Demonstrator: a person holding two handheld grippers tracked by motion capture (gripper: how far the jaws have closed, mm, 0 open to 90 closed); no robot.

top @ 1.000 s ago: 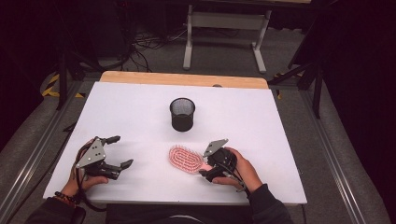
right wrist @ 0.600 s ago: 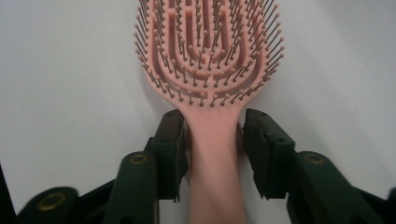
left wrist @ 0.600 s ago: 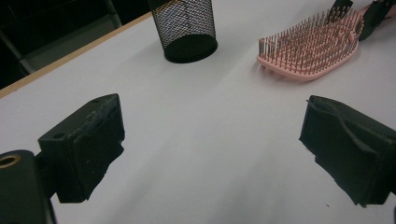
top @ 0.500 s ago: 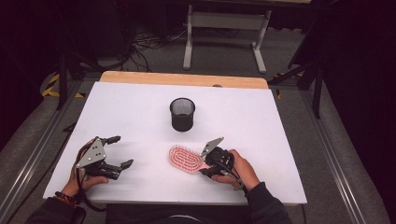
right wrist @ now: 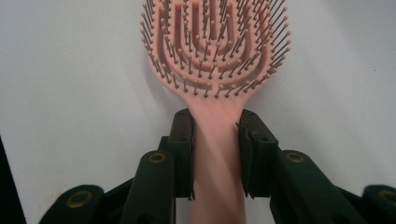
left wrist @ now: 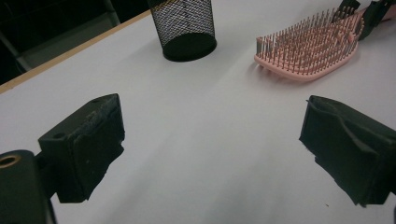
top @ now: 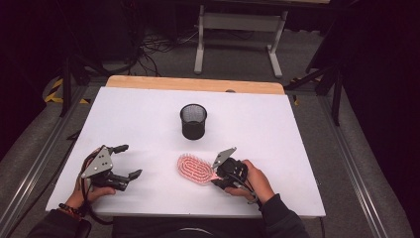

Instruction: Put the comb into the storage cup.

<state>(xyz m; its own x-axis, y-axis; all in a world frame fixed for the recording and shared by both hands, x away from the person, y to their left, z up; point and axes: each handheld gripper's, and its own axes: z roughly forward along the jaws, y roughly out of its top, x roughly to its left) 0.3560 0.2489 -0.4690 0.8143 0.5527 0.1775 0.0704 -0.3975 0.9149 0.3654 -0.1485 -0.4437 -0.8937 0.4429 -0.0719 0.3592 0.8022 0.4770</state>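
Note:
A pink hairbrush [top: 194,168] lies bristles up on the white table [top: 277,129], near the front edge. My right gripper [top: 216,176] is shut on its handle; in the right gripper view the handle [right wrist: 217,140] sits squeezed between the two black jaws, with the bristled head [right wrist: 215,46] ahead. A black mesh cup [top: 193,121] stands upright behind the brush, mid-table. My left gripper [top: 128,161] rests at the front left, open and holding nothing. The left gripper view looks past its wide-spread jaws to the cup [left wrist: 183,25] and the brush [left wrist: 310,49].
A wooden strip [top: 193,84] runs along the table's far edge. Beyond it stand a grey metal frame [top: 237,29] and loose cables on the floor. Bare table surface lies between the two grippers and at the right.
My right gripper has crept a little to the left along the handle and closed on the brush. The left gripper and the cup have stayed put.

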